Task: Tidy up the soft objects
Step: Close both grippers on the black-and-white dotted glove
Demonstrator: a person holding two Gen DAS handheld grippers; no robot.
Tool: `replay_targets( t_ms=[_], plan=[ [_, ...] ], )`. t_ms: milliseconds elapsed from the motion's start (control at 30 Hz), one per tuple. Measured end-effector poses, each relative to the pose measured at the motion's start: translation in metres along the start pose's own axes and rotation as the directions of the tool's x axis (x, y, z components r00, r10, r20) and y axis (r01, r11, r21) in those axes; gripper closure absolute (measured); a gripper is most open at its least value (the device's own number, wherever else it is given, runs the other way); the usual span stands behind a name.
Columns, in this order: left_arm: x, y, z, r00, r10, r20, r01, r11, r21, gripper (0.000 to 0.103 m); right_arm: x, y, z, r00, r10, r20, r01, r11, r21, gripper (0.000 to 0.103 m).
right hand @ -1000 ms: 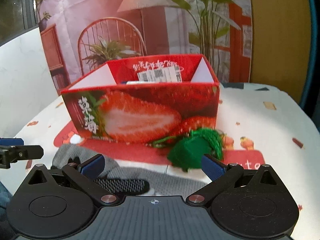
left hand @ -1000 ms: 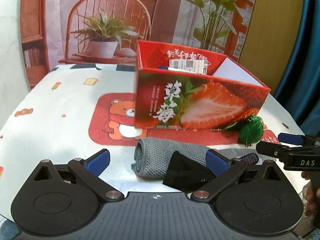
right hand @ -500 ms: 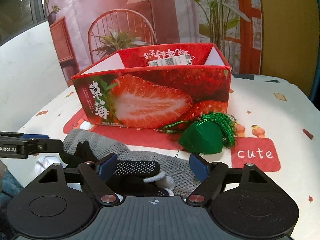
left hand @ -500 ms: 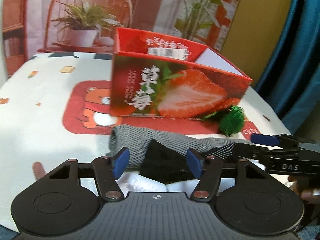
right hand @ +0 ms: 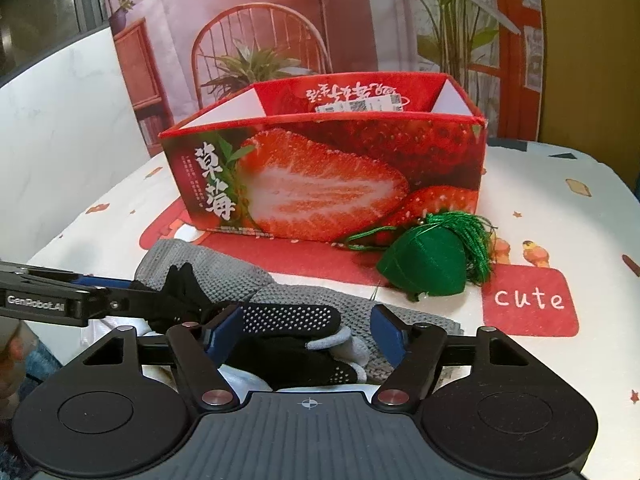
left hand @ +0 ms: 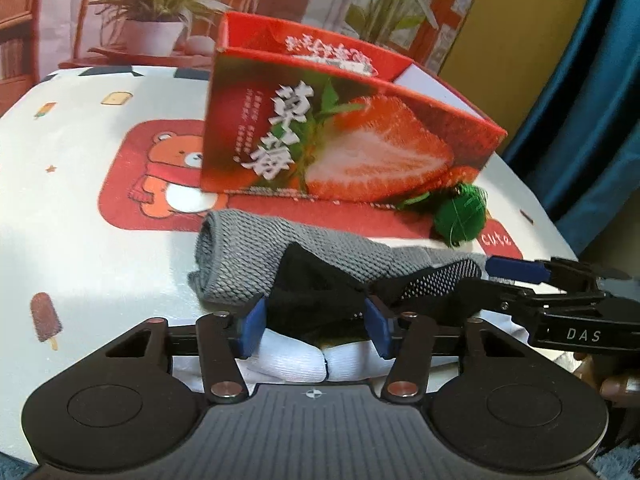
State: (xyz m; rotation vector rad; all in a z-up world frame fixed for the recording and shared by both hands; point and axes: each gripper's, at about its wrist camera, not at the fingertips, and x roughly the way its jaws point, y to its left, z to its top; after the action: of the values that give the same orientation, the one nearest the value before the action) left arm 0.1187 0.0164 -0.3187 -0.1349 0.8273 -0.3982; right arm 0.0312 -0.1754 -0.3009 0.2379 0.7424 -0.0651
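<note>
Two hand-held grippers work the same heap of soft things at the near edge of the tabletop (left hand: 72, 208). The left hand-held gripper (left hand: 316, 326) has just been closing, its blue pads now about halfway in, with a black glove (left hand: 316, 284) bunched between them; both pads look to be against the fabric, though whether they truly pinch it I cannot tell. The right hand-held gripper (right hand: 308, 336) has likewise been closing and stands a little wider; a dotted finger of the black glove lies between its pads and touches the left pad (the right pad stands clear of it). Under the glove lies a grey knitted cloth (left hand: 248, 256), rolled at its left end, and under that something white (left hand: 292, 360). A green tasselled pouch (right hand: 428, 264) sits apart to the right, just in front of the strawberry box (right hand: 328, 184), which stands open-topped in the middle of the tabletop on a red bear mat (left hand: 160, 176).
</note>
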Motion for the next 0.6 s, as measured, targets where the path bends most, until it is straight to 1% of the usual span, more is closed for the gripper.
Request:
replay_targets(
  t_ms=[100, 167, 233, 333, 433, 500, 533, 567, 600],
  plan=[
    [0.004, -0.002, -0.002, 1.000, 0.001, -0.011, -0.001, 1.000, 0.011, 0.050, 0.002, 0.001, -0.001, 1.000, 0.008, -0.013, -0.008, 1.000, -0.004, 0.039],
    [0.005, 0.001, -0.003, 1.000, 0.004, -0.012, -0.004, 1.000, 0.002, 0.056, 0.004, 0.001, -0.001, 1.000, 0.011, -0.022, -0.011, 1.000, 0.000, 0.039],
    [0.008, 0.005, -0.003, 1.000, 0.007, -0.018, -0.007, 1.000, -0.016, 0.060, 0.006, 0.000, -0.002, 0.999, 0.015, -0.036, -0.015, 1.000, 0.008, 0.039],
    [0.011, 0.010, -0.004, 1.000, 0.004, -0.028, -0.005, 0.999, -0.039, 0.060, 0.013, 0.000, -0.004, 0.998, 0.020, -0.066, -0.019, 1.000, 0.014, 0.041],
    [0.013, 0.009, -0.003, 1.000, 0.011, -0.029, -0.012, 1.000, -0.028, 0.060, 0.018, 0.000, -0.006, 0.997, 0.021, -0.081, -0.019, 1.000, 0.022, 0.042],
    [0.013, 0.008, -0.003, 1.000, 0.013, -0.025, -0.013, 1.000, -0.025, 0.060, 0.020, 0.000, -0.006, 0.996, 0.025, -0.084, -0.023, 0.999, 0.030, 0.047],
    [0.012, 0.008, -0.003, 1.000, 0.012, -0.021, -0.013, 1.000, -0.025, 0.064, 0.020, 0.000, -0.007, 0.996, 0.028, -0.083, -0.026, 0.999, 0.030, 0.049],
    [0.011, 0.007, -0.004, 1.000, 0.010, -0.014, -0.011, 1.000, -0.025, 0.071, 0.019, 0.001, -0.007, 0.996, 0.032, -0.080, -0.030, 0.999, 0.027, 0.054],
    [0.010, 0.007, -0.003, 1.000, 0.013, -0.007, -0.013, 1.000, -0.024, 0.074, 0.019, 0.001, -0.006, 0.996, 0.040, -0.077, -0.038, 0.999, 0.025, 0.062]
  ],
)
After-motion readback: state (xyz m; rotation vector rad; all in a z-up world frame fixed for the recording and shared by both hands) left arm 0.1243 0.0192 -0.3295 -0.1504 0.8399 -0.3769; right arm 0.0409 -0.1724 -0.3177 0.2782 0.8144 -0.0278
